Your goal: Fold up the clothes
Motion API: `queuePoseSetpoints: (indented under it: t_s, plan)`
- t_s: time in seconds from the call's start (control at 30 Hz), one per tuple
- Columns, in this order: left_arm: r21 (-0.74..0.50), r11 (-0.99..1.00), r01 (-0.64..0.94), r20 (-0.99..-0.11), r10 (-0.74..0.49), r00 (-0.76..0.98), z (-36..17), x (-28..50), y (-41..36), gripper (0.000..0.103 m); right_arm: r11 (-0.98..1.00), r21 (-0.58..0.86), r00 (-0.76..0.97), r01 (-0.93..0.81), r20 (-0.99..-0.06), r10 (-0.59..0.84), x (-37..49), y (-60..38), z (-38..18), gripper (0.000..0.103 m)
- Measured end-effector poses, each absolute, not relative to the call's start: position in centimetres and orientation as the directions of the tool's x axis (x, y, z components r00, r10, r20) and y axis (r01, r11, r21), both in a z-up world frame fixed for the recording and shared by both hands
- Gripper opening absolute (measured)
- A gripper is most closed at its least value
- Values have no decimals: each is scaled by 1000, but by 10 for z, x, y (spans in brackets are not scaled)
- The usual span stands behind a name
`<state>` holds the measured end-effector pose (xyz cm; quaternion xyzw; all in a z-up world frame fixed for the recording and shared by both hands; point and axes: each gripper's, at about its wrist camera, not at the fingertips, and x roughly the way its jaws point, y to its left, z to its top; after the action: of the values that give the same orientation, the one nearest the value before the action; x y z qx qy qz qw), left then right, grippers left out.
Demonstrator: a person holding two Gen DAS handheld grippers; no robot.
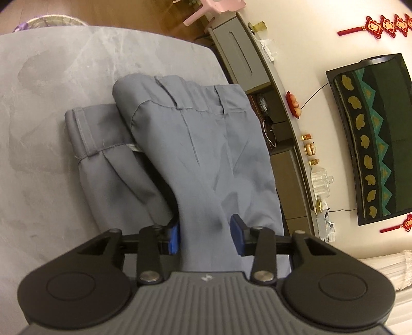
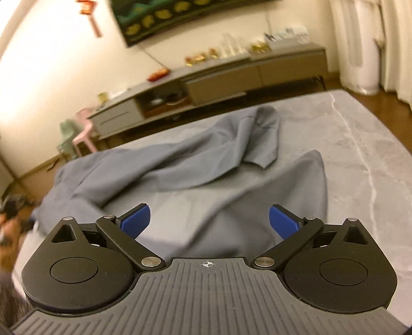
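Note:
Grey trousers (image 1: 195, 144) lie on the grey marbled table (image 1: 51, 103), waistband and belt loops at the far end, one part folded over another. My left gripper (image 1: 207, 235) is low over the near end of the cloth. Its blue pads (image 1: 175, 237) stand apart with a ridge of trouser fabric running between them, and the grip looks loose. In the right wrist view the trousers (image 2: 180, 165) spread rumpled across the table (image 2: 360, 144). My right gripper (image 2: 209, 221) hovers above a trouser leg, wide open, with nothing between its fingers.
A long low cabinet (image 2: 231, 77) with small ornaments runs along the wall beyond the table's far edge, under a covered screen (image 1: 373, 134). A pink stool (image 1: 213, 7) stands on the wooden floor. A person's hand (image 2: 10, 226) shows at the left edge of the right wrist view.

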<state>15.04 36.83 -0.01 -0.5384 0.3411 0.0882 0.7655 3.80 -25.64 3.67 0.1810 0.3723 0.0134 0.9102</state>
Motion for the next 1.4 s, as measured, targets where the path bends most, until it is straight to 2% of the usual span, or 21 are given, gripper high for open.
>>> queuePoseSetpoints:
  t_s: [0.1,0.13,0.2,0.23,0.27,0.3,0.33,0.37,0.43,0.57,0.6,0.63,0.7,0.77,0.83,0.93,1.0,1.07,1.17,1.23,1.4]
  plan:
    - [-763,389,-516,-623,-232,747,-5,153,370,39,900,328,591,286,-800,103,87,-262,12,97]
    - [-761,390,-518,-625,-231,746,-5,154,370,39,889,331,566,318,-818,103,95,-266,2,89]
    - [-751,406,-521,-634,-223,740,-3,156,365,38,863,334,514,380,-851,103,112,-273,-17,61]
    - [-739,429,-520,-643,-218,734,-2,160,362,32,849,334,488,411,-867,105,120,-276,-27,33]
    - [-728,459,-510,-650,-221,727,-2,167,358,21,834,332,461,441,-881,107,128,-280,-36,12]
    - [-718,502,-482,-650,-235,723,1,177,353,2,828,343,466,443,-877,114,131,-282,-41,6]
    - [-715,541,-443,-637,-242,732,6,187,349,2,830,354,498,432,-860,108,134,-285,-35,1]
    - [-733,561,-384,-593,-250,766,17,195,349,2,832,364,533,419,-840,100,137,-287,-27,0]
    - [-802,550,-235,-438,-273,856,47,200,354,2,851,384,677,358,-734,47,138,-292,21,0]
    - [-858,510,66,-115,-314,942,102,157,369,2,859,446,901,252,-432,-40,102,-298,129,0]
    - [-853,506,128,-47,-318,947,111,142,373,2,867,442,929,231,-366,-61,86,-295,148,0]
    - [-850,504,153,-16,-315,949,112,127,377,2,875,437,952,209,-296,-80,70,-293,166,0]
    - [-865,488,118,-38,-297,954,99,103,387,2,872,444,965,205,-241,-104,37,-288,169,0]
    - [-901,433,-23,-162,-286,944,68,89,395,3,861,449,954,240,-275,-123,15,-286,139,0]
    - [-904,375,-204,-323,-290,901,31,81,396,3,821,475,912,317,-391,-126,6,-295,83,0]
    - [-829,374,-415,-530,-290,797,-11,73,382,3,725,520,814,453,-573,-98,5,-320,-8,0]
    - [-780,437,-448,-589,-271,761,-15,70,369,3,652,540,749,532,-660,-64,3,-333,-58,0]
    - [-739,487,-465,-625,-241,742,-15,69,360,3,563,607,731,561,-683,7,0,-340,-84,0]
    - [-725,494,-480,-637,-216,740,-14,76,361,4,600,608,756,520,-655,9,8,-333,-71,0]
    - [-733,521,-438,-608,-214,764,-8,93,357,2,591,630,776,504,-630,10,7,-333,-64,0]
    - [-762,641,-86,-366,-319,874,72,171,334,3,448,715,778,537,-625,66,4,-353,-86,0]
